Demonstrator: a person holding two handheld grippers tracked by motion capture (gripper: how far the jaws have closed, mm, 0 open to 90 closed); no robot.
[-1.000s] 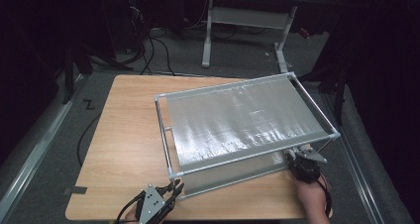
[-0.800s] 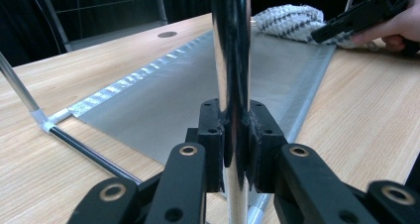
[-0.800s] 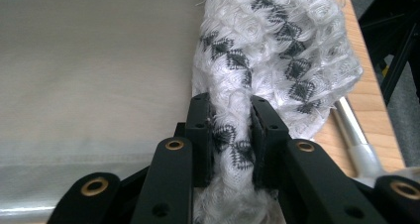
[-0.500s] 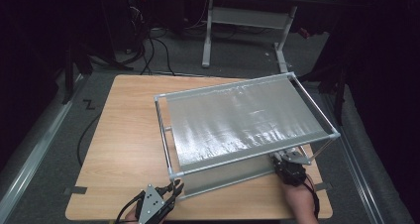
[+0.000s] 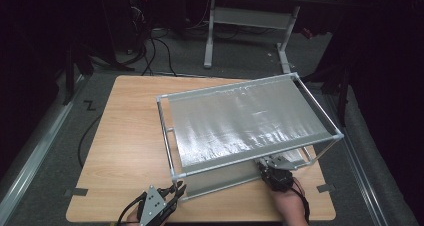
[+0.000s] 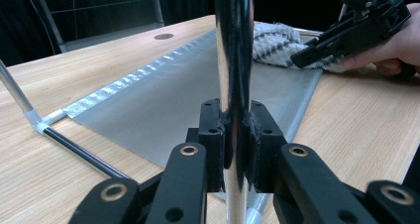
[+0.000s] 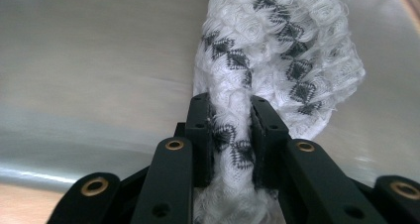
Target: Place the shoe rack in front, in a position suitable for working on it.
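Note:
A metal-tube rack (image 5: 165,131) with a silver fabric top (image 5: 245,121) stands on the wooden table (image 5: 125,136). My left gripper (image 5: 178,189) is at the rack's near left corner. In the left gripper view the left gripper (image 6: 236,144) is shut on the chrome upright post (image 6: 233,60). My right gripper (image 5: 272,167) reaches under the top at the near right. The right gripper (image 7: 232,135) is shut on a white knitted cloth with black diamonds (image 7: 277,45), which lies on the lower silver sheet (image 7: 89,75). The cloth (image 6: 277,45) and right gripper (image 6: 356,30) also appear in the left gripper view.
The rack takes up the table's right half; bare wood lies to its left. A cable hole (image 6: 164,36) sits in the tabletop. Behind the table stand another desk's white legs (image 5: 250,21), with cables (image 5: 150,51) on the floor.
My right gripper has slid leftward along the rack's near side, with the cloth in its jaws. The left gripper has stayed on the post.

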